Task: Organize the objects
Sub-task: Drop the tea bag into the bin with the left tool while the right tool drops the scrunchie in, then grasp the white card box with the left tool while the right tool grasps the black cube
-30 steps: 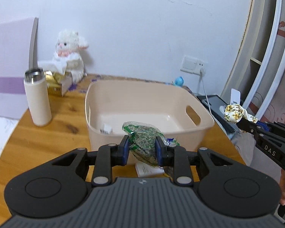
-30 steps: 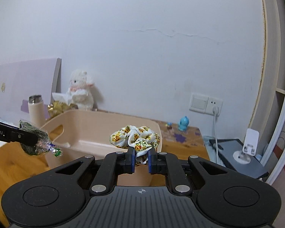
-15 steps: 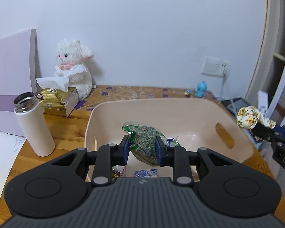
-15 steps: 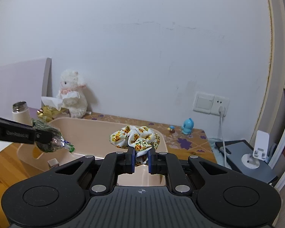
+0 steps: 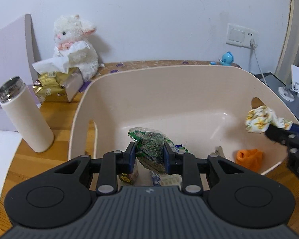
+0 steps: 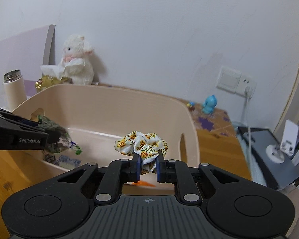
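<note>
Green packet (image 5: 151, 151), clear crinkly plastic with green print, full of dark greenish dried bits, bulging. It is pinched between the blue pads of the left gripper (image 5: 149, 156), jaws closed on its middle, held above the inside of the beige tub (image 5: 169, 83), near the front wall.

Floral scrunchie (image 6: 142, 146), white cloth with yellow-orange flowers and green leaves, bunched up. Right gripper (image 6: 147, 168) has its jaws closed on the lower fold, rest of it puffing out above the pads. It hangs over the tub's right side, near the handle slot (image 6: 182, 146).

Tub: smooth plastic, rounded corners, a cut-out handle on each short side. Inside on the bottom: an orange cloth lump (image 5: 249, 158) at the right corner and some small printed packets (image 5: 129, 176) under the left gripper, details hard to read.

Tub sits on a wooden table (image 5: 35, 165). To its left a white bottle (image 5: 24, 115) with steel neck, lid off, upright. Behind that a gold tissue pack (image 5: 55, 85) and a white plush toy (image 5: 75, 45) against the wall. Small blue figure (image 5: 227, 58) at the back right, near a wall socket (image 5: 242, 35).
</note>
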Demonstrator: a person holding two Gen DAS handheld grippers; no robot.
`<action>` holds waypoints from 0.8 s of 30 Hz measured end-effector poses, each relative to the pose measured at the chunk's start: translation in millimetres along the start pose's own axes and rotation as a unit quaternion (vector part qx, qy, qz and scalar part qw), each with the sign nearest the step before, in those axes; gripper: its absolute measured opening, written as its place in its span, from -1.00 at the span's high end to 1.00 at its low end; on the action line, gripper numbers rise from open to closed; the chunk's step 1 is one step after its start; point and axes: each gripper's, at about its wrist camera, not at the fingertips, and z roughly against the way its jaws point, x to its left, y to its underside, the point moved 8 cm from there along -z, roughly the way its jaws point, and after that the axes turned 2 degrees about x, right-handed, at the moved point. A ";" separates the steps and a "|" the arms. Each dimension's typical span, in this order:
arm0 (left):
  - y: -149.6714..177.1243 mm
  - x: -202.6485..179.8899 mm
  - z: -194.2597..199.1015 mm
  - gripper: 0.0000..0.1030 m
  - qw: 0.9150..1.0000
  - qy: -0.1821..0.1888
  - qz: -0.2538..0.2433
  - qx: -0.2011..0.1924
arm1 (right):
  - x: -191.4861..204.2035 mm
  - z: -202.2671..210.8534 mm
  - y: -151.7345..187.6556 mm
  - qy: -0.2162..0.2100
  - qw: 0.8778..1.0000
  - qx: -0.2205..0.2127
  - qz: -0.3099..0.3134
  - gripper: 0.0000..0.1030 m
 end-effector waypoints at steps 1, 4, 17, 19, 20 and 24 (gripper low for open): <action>1.2 -1.0 2.1 0.38 1.000 0.011 0.002 0.002 | -1.0 1.8 -0.3 -0.002 1.000 -0.001 -0.002 0.58; 2.6 -4.9 12.3 0.28 1.000 0.020 -0.002 -0.003 | -2.5 11.3 -3.2 -0.007 1.000 -0.009 -0.004 0.24; 14.1 -3.3 73.0 -0.53 0.999 0.017 -0.017 -0.032 | 0.0 74.2 -1.9 -0.005 0.999 -0.042 0.002 -0.37; 22.4 -2.6 80.6 -0.54 0.999 0.018 -0.020 -0.029 | 0.5 80.0 4.9 -0.009 0.999 -0.037 -0.003 -0.41; 26.4 -2.0 84.0 -0.54 0.999 0.019 -0.020 -0.028 | 0.9 82.0 8.9 -0.012 0.999 -0.034 -0.005 -0.43; 42.1 1.3 94.2 -0.57 0.999 0.021 -0.017 -0.024 | 5.4 83.9 28.9 -0.013 1.000 -0.014 -0.002 -0.47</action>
